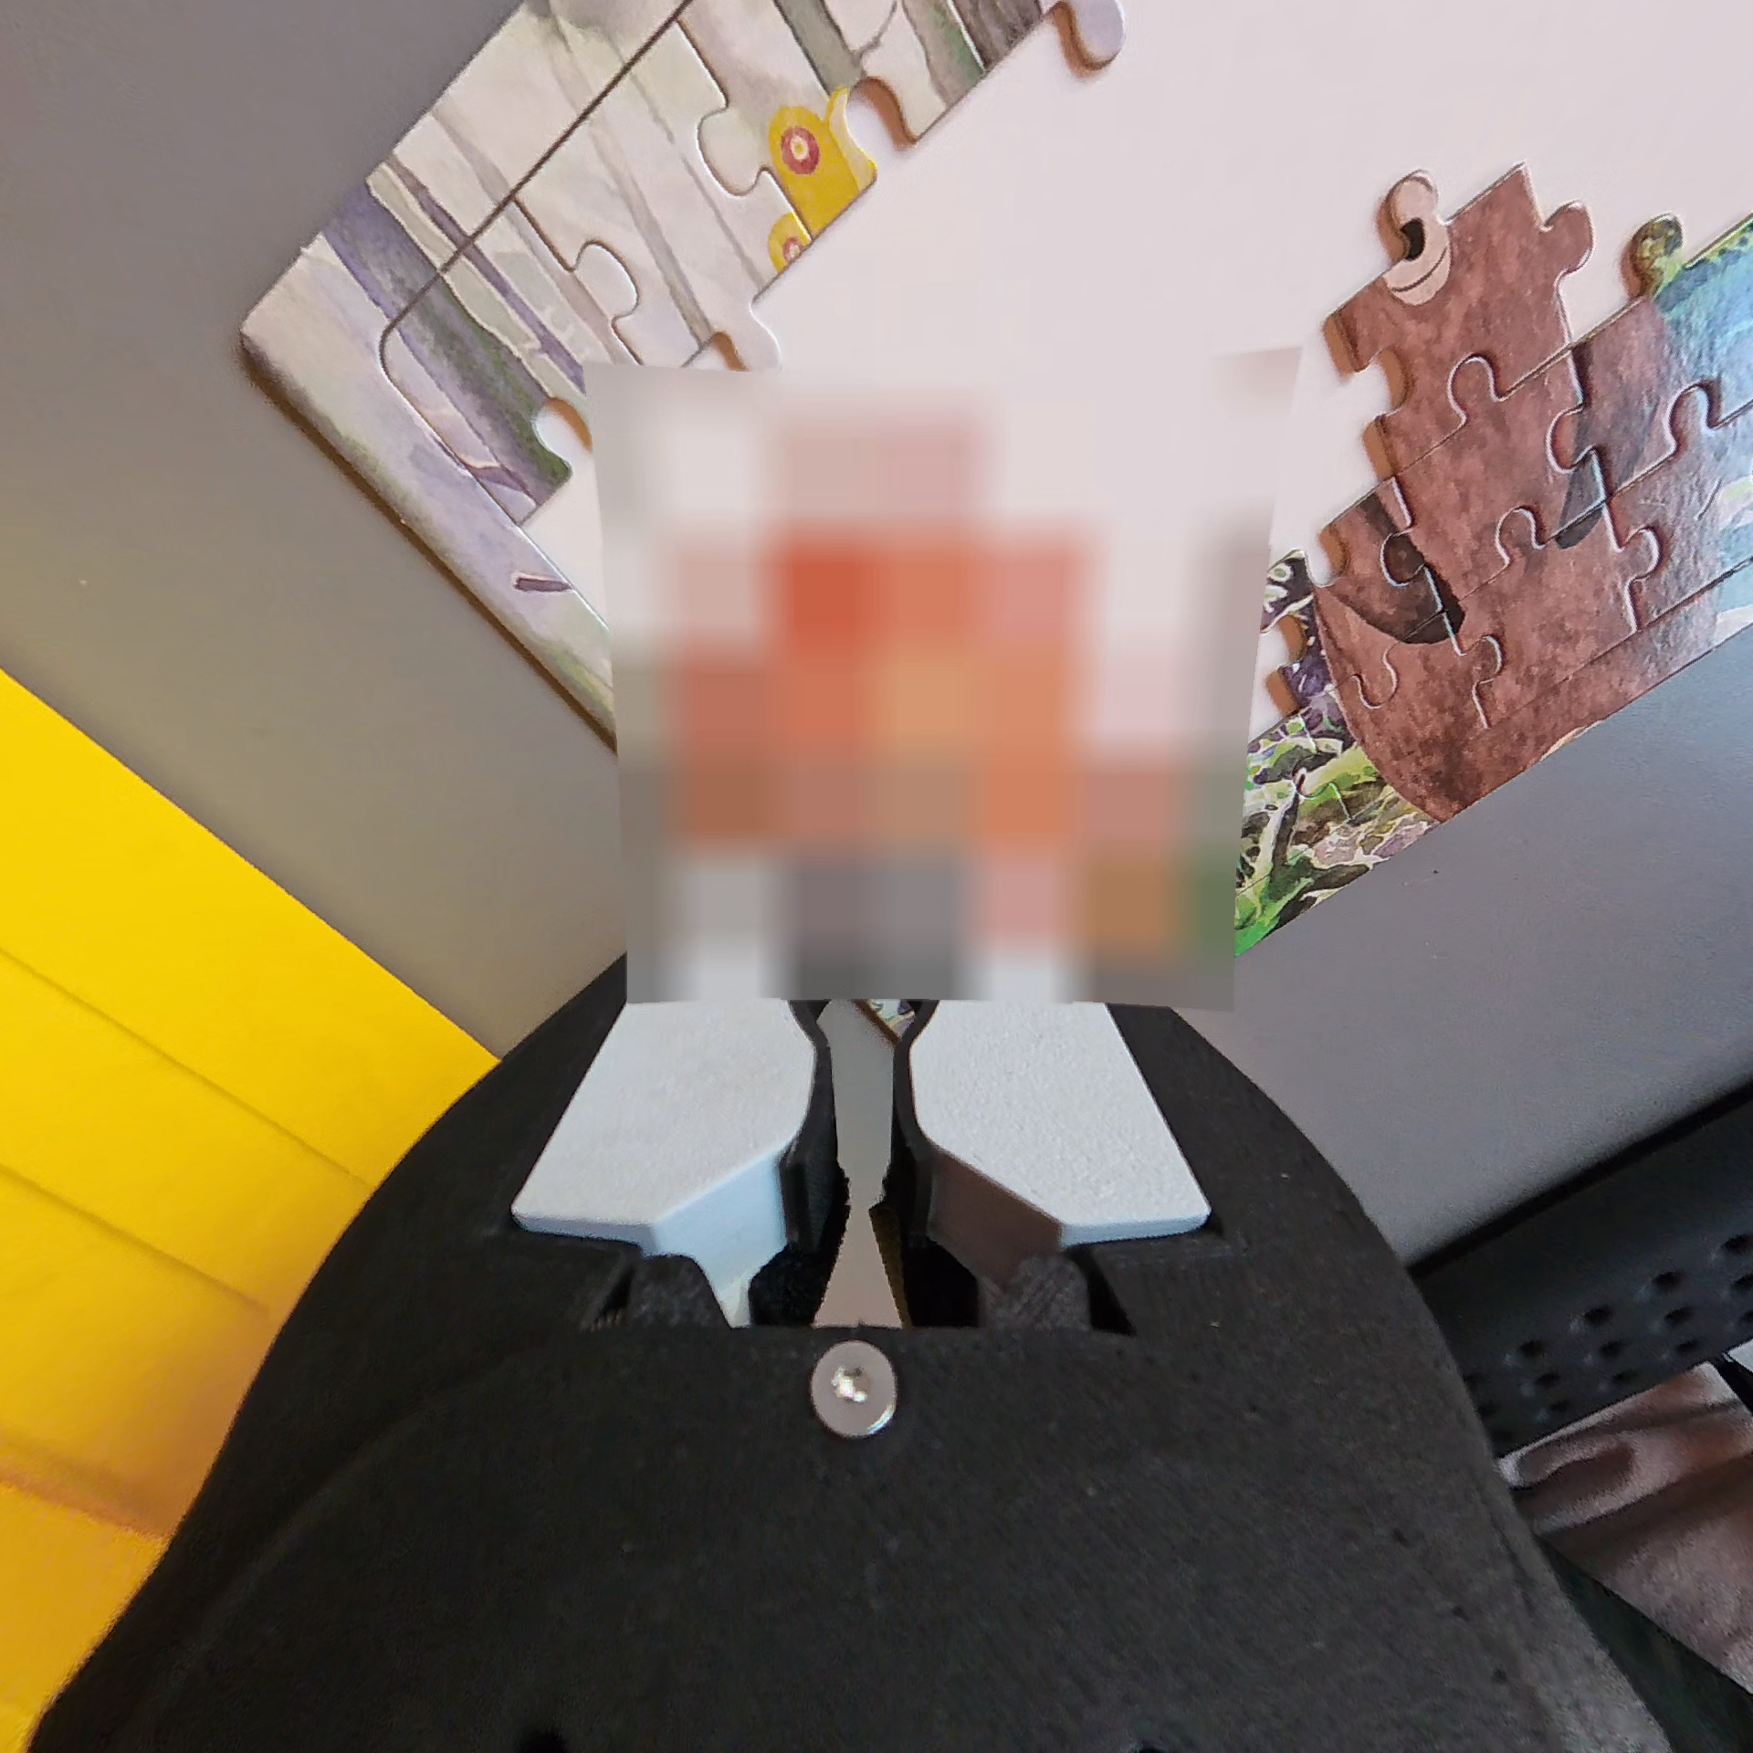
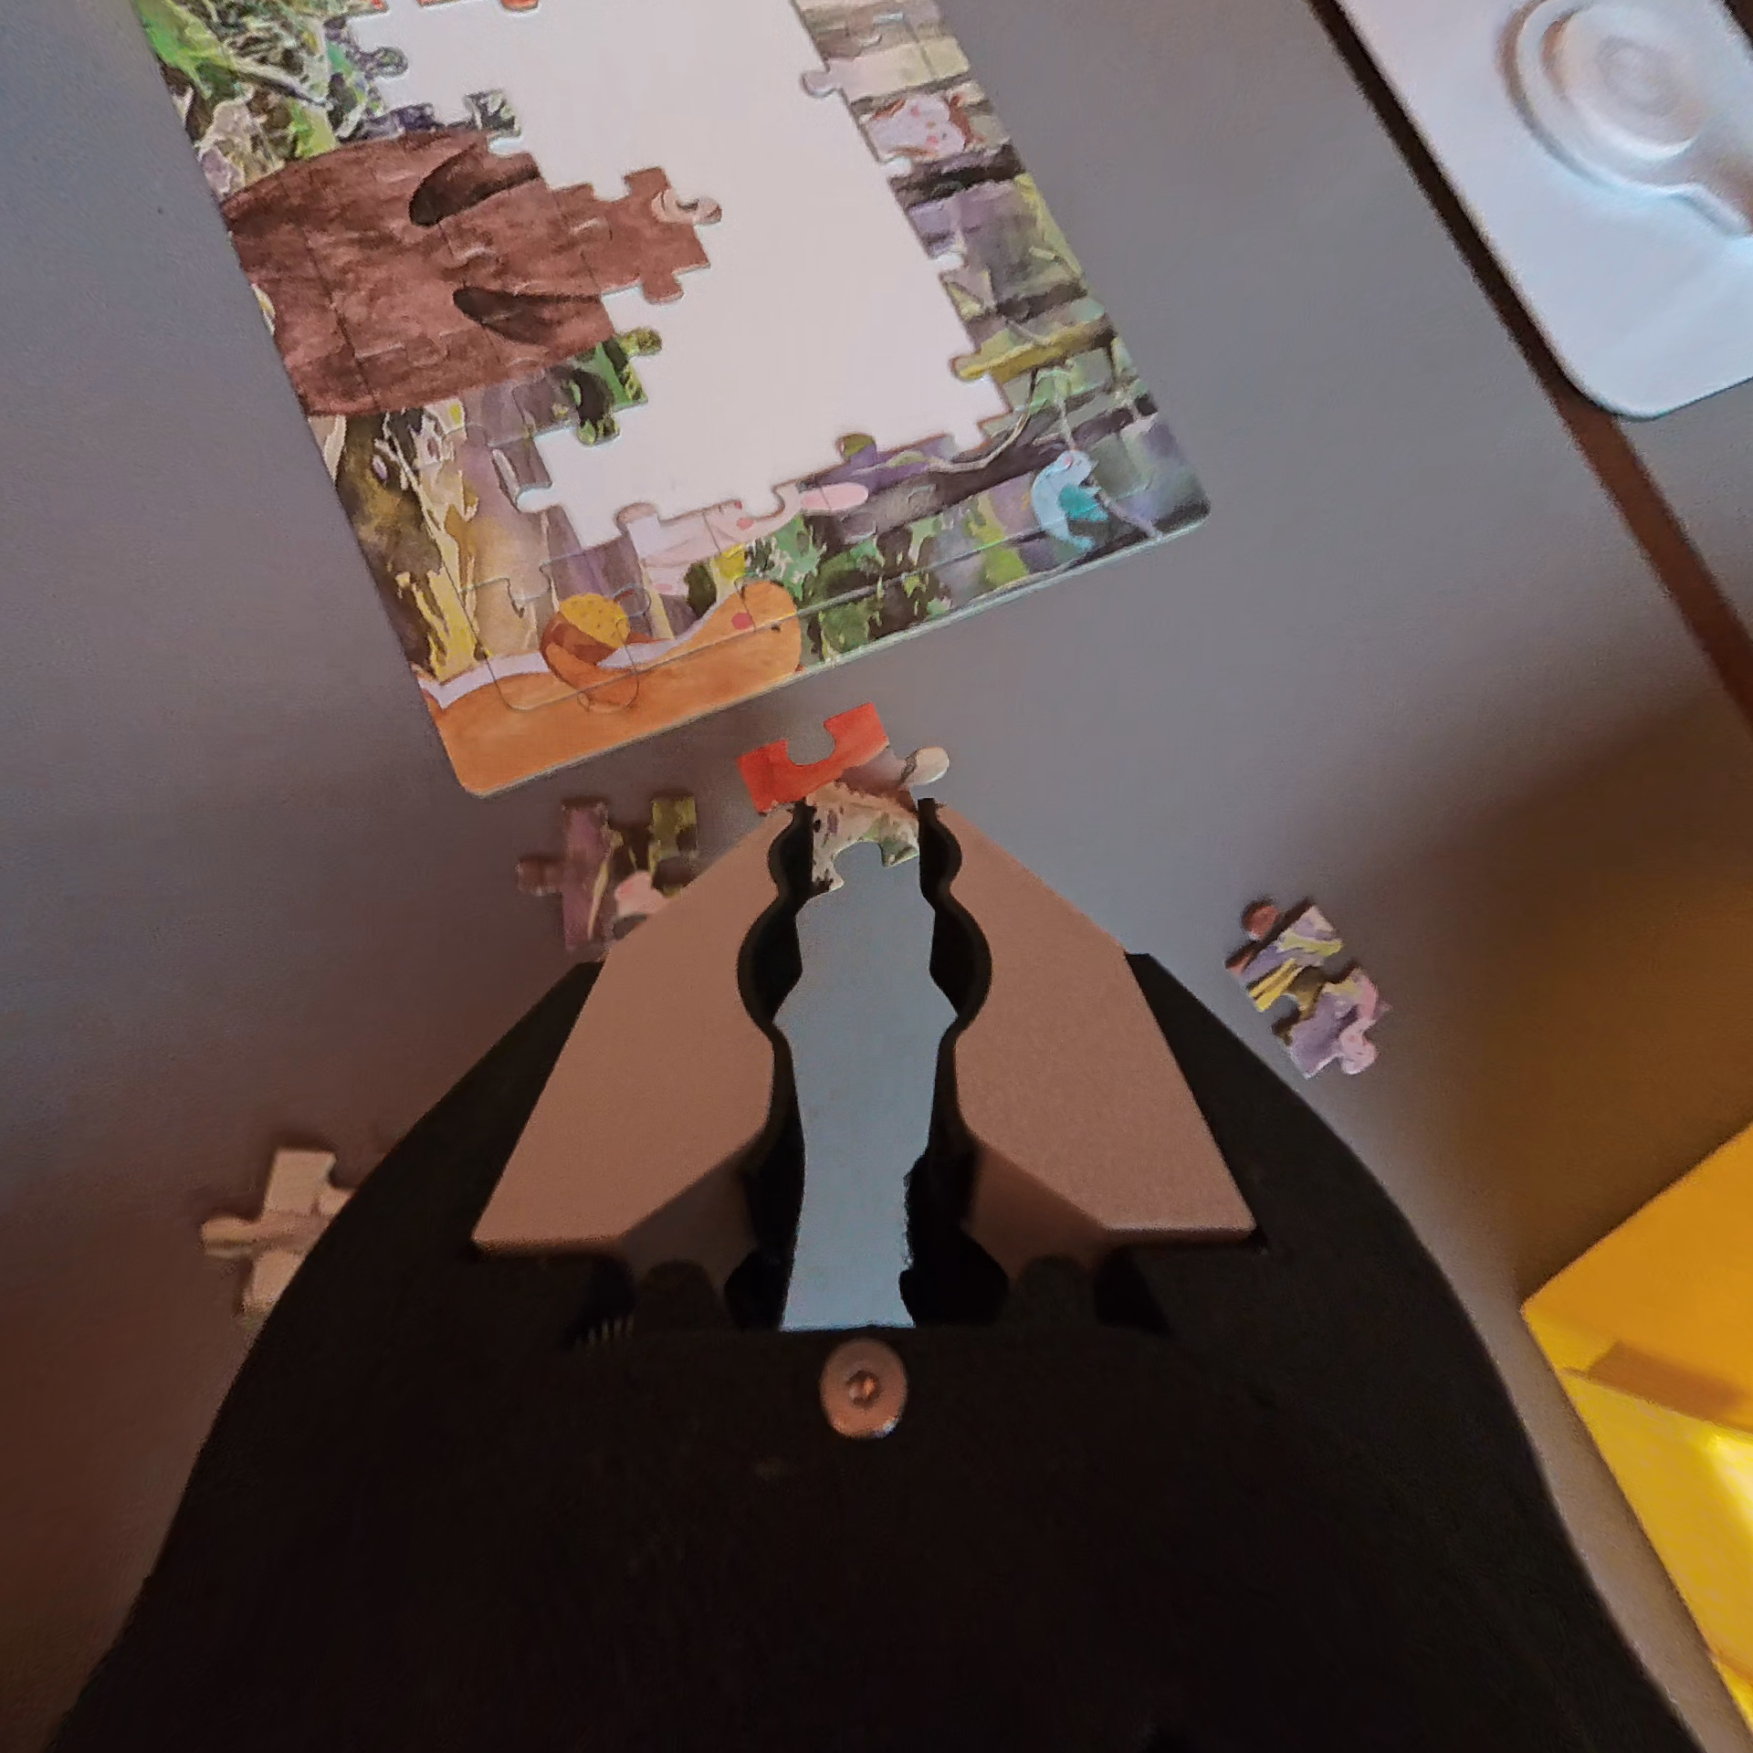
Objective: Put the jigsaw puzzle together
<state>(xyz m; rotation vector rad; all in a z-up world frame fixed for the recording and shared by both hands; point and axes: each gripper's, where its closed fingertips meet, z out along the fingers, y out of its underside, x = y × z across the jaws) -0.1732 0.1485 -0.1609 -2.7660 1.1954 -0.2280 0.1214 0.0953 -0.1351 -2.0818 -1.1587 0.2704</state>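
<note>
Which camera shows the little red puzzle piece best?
The right wrist view: the red puzzle piece sits sharp at the right gripper fingertips. The left wrist view shows no clear red piece, only a blurred patch there.

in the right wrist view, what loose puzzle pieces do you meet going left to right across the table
pale piece showing its blank side → purple and green piece → red and white piece between the right gripper fingers → purple and yellow piece
</note>
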